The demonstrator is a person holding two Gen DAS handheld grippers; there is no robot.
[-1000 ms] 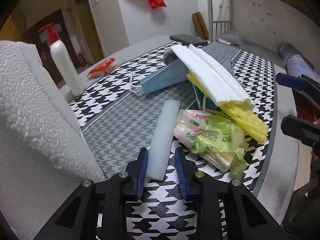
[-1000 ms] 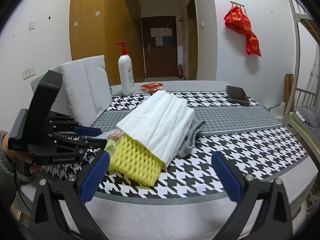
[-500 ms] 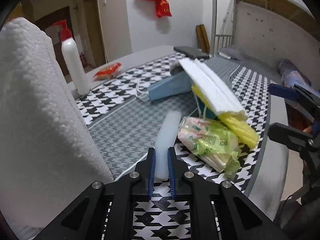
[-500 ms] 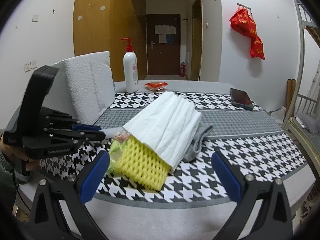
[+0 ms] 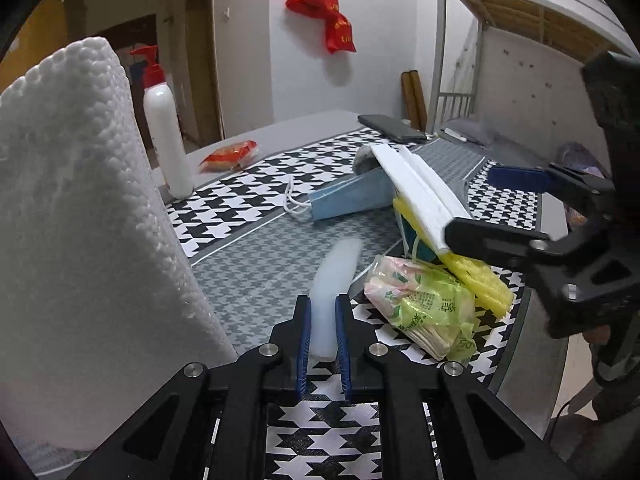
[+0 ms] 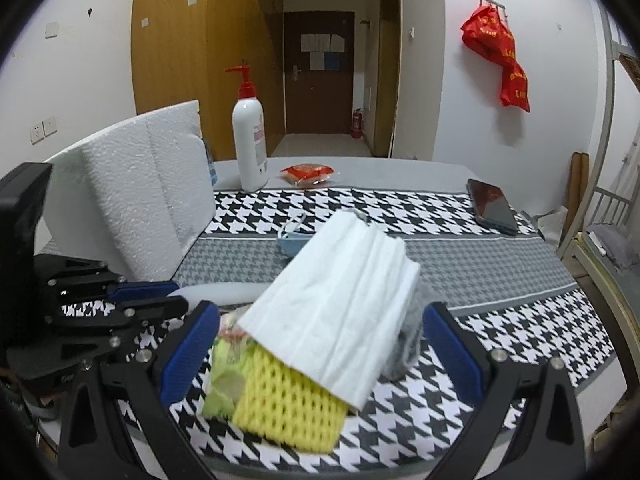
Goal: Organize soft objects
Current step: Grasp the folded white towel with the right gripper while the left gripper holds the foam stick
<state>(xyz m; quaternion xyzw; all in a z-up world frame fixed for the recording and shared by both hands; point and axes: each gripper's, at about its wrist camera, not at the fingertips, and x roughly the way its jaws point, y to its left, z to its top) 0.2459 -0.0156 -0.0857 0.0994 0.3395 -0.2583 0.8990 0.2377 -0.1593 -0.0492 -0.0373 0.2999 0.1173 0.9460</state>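
My left gripper (image 5: 323, 342) is shut on the near end of a long white foam strip (image 5: 334, 280), whose far end tilts up off the houndstooth cloth (image 5: 256, 264). My right gripper (image 6: 320, 360) is open, its blue pads (image 6: 190, 354) on either side of a pile: folded white foam sheets (image 6: 344, 300) over yellow foam netting (image 6: 292, 412), a green tissue pack (image 6: 226, 376) and a grey cloth (image 6: 408, 348). The same pile shows in the left wrist view, with the tissue pack (image 5: 420, 312) beside the strip and a blue face mask (image 5: 348, 198) behind.
A tall white styrofoam block (image 5: 80, 240) stands close on the left. A white pump bottle (image 6: 250, 148), a red snack packet (image 6: 306, 172) and a black phone (image 6: 490, 206) lie at the far side. The table edge (image 6: 400, 464) is near the right gripper.
My left gripper closed on the foam strip and lifted its far end. My right gripper moved forward, now straddling the pile.
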